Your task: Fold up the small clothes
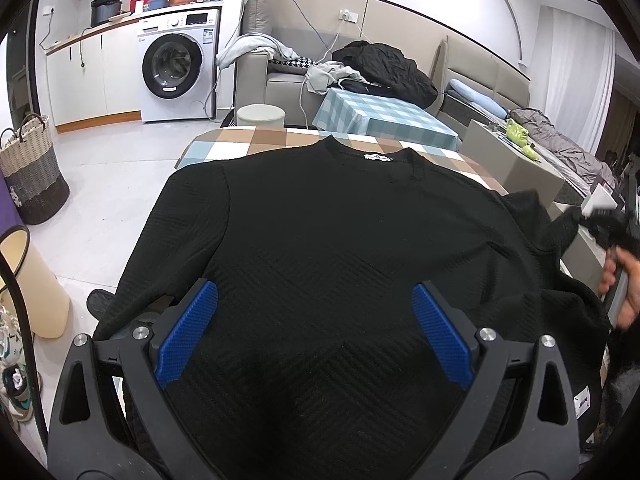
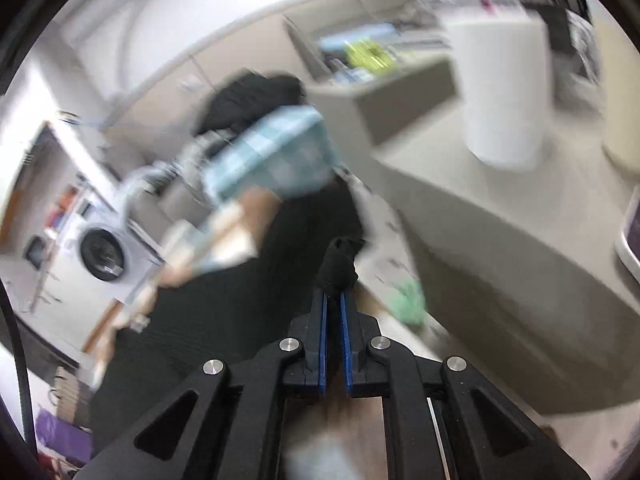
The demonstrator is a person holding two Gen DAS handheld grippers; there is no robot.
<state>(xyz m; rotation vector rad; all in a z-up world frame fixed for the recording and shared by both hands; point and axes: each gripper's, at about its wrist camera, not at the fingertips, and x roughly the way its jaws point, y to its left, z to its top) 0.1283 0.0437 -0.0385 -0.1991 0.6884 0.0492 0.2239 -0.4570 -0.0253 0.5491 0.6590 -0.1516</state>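
- Black sweater (image 1: 320,248) lies spread flat on the checked tablecloth (image 1: 256,140), its long axis running straight away from the left gripper (image 1: 315,304): hem nearest the fingers, round neckline and white label (image 1: 378,157) at the far end.
- Left gripper hangs over the lower body of the sweater with its blue pads (image 1: 188,332) spread wide, knit showing between them and nothing pinched.
- One sleeve trails down off the table edge, out beyond the left-hand finger.
- Over on the other side, the right gripper (image 1: 600,220) has the opposite sleeve lifted clear of the table.
- Right wrist view, badly blurred: the right gripper's fingers (image 2: 325,320) are pressed together on a bunched end of black sleeve fabric (image 2: 338,268), which sticks out just past the fingertips.
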